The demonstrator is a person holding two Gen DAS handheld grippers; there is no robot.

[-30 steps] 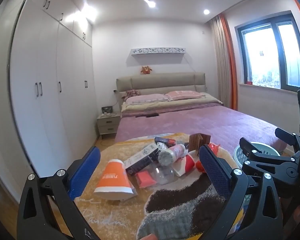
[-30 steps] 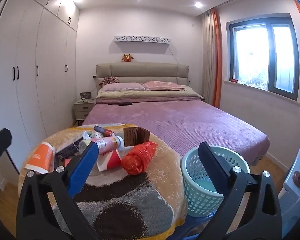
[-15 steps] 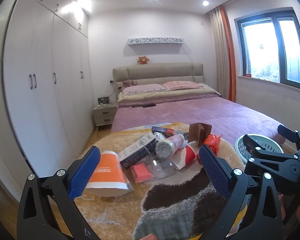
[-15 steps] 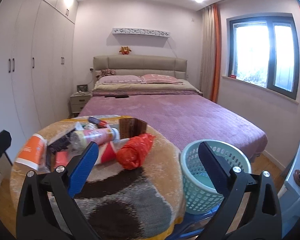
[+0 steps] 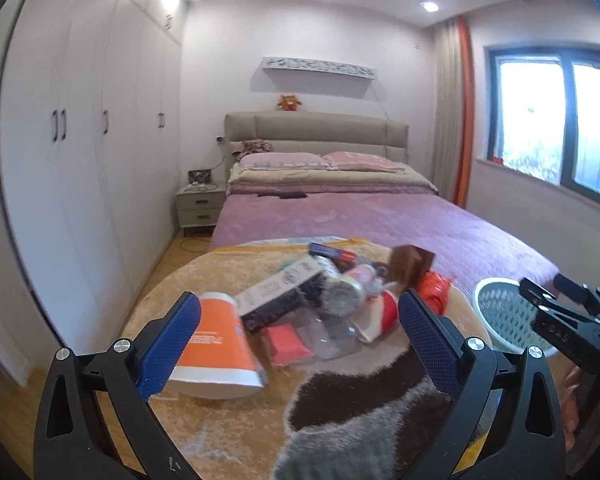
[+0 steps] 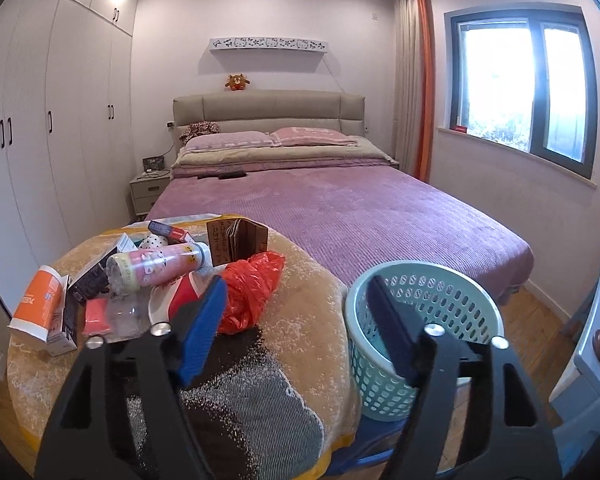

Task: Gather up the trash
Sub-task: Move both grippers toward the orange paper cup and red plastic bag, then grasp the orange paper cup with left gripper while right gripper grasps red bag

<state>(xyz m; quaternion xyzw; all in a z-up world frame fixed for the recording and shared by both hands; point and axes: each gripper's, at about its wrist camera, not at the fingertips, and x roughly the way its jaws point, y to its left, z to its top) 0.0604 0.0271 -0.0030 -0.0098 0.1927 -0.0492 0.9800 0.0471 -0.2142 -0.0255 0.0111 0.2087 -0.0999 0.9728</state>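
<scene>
A pile of trash lies on a round table under a beige blanket (image 5: 204, 280): an orange paper cup (image 5: 216, 344) on its side, a dark box (image 5: 280, 300), a pink bottle (image 6: 160, 266), a crumpled clear bottle (image 5: 332, 334), a red plastic bag (image 6: 252, 288) and a brown box (image 6: 238, 242). A light-green basket (image 6: 424, 328) stands right of the table. My left gripper (image 5: 296, 344) is open and empty, just short of the pile. My right gripper (image 6: 296, 320) is open and empty, between the red bag and the basket.
A purple bed (image 6: 340, 208) lies behind the table. White wardrobes (image 5: 80, 160) line the left wall, with a nightstand (image 5: 200, 208) beside the bed. A window (image 6: 520, 88) is on the right wall. Wooden floor shows around the table.
Both grippers have moved forward toward the pile. My right gripper's jaws have narrowed from wide open to partly open.
</scene>
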